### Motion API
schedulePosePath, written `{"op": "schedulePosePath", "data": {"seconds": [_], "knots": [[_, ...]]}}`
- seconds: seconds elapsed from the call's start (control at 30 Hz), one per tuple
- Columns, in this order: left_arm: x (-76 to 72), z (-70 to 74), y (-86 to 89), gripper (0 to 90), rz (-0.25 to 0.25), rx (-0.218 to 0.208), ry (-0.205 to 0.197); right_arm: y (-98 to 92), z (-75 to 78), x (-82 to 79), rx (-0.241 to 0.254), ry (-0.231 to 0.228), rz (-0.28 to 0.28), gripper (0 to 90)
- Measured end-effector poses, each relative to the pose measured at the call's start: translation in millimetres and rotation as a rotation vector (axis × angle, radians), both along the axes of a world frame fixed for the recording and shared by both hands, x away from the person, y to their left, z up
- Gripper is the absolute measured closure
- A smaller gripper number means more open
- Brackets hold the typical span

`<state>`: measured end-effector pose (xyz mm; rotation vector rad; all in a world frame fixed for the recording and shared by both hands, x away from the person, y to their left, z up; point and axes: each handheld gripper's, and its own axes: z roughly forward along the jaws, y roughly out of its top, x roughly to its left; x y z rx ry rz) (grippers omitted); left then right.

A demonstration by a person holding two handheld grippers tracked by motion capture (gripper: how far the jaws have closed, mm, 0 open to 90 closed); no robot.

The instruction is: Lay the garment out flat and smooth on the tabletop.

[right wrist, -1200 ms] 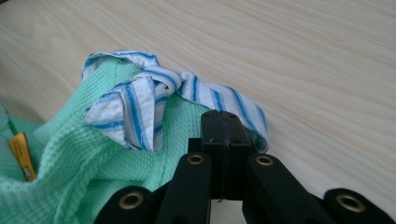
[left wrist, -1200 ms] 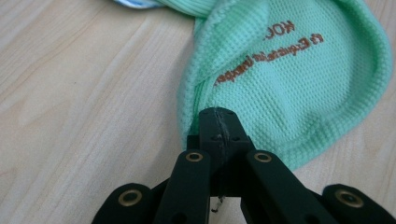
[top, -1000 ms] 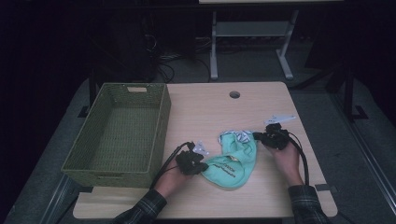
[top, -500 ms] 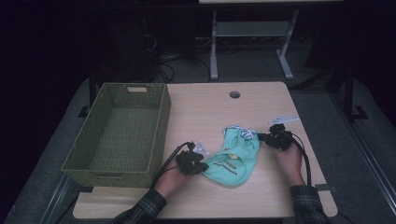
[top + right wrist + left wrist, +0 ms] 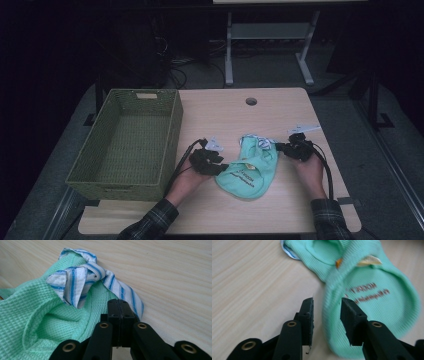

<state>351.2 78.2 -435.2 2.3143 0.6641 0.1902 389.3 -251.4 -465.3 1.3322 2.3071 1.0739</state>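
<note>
Near the counter's front edge (image 5: 200, 220), my left tongs (image 5: 325, 315) have just been opening; the mint-green ribbed cotton garment (image 5: 250, 167) lies between the parted jaws, unpressed. My right tongs (image 5: 121, 306) are clamped on its blue-striped white trim (image 5: 117, 287). Farther left, the green woven basket (image 5: 172, 130).

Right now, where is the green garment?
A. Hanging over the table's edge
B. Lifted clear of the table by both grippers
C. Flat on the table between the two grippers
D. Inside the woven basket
C. In the high view the green garment lies on the table between the left gripper and the right gripper; the woven basket beside it holds no garment.
</note>
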Motion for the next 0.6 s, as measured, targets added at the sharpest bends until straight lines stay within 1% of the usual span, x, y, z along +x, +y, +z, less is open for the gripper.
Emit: {"op": "schedulePosePath", "data": {"seconds": [0.03, 0.1, 0.13, 0.17, 0.23, 0.27, 0.3, 0.4, 0.43, 0.5, 0.6], "knots": [[2.3, -2.6, -2.1, 61.5, -0.004, -0.008, 0.008, -0.1, 0.1, -0.1, -0.001, -0.001, 0.000, 89.1], [4.7, -7.3, -6.8, 62.6, -0.021, 0.006, 0.011, -0.3, 0.5, -0.2, -0.001, -0.003, 0.001, 89.1], [5.1, -9.6, -9.4, 64.6, -0.026, 0.006, 0.010, -0.4, 0.6, -0.2, 0.001, -0.003, 0.000, 89.1], [5.6, -11.4, -11.9, 68.0, -0.036, 0.017, 0.009, -0.4, 0.5, -0.1, 0.001, -0.004, 0.001, 89.1], [5.9, -12.9, -15.0, 78.2, -0.043, 0.037, 0.003, -0.3, 0.3, -0.1, 0.000, -0.002, 0.000, 89.1], [6.0, -12.9, -15.4, 83.6, -0.044, 0.040, 0.001, -0.2, 0.3, -0.2, 0.000, -0.002, -0.001, 89.4], [5.6, -12.3, -15.5, 86.1, -0.042, 0.038, -0.004, -0.2, 0.4, -0.2, -0.001, -0.002, -0.001, 89.4], [3.1, -7.4, -13.2, 87.3, -0.028, 0.044, -0.019, -0.3, 0.7, -0.3, -0.004, -0.004, -0.001, 89.4], [1.7, -4.6, -11.1, 87.4, -0.019, 0.043, -0.031, -0.3, 0.7, -0.3, -0.005, -0.002, -0.003, 89.4], [-1.0, -1.2, -7.8, 87.6, 0.002, 0.034, -0.047, -0.7, 0.3, -0.2, -0.008, 0.002, -0.008, 89.5], [-5.7, 3.6, -1.2, 87.8, 0.034, 0.042, -0.063, -2.5, 0.7, -0.3, -0.011, 0.010, -0.021, 89.7]]}}
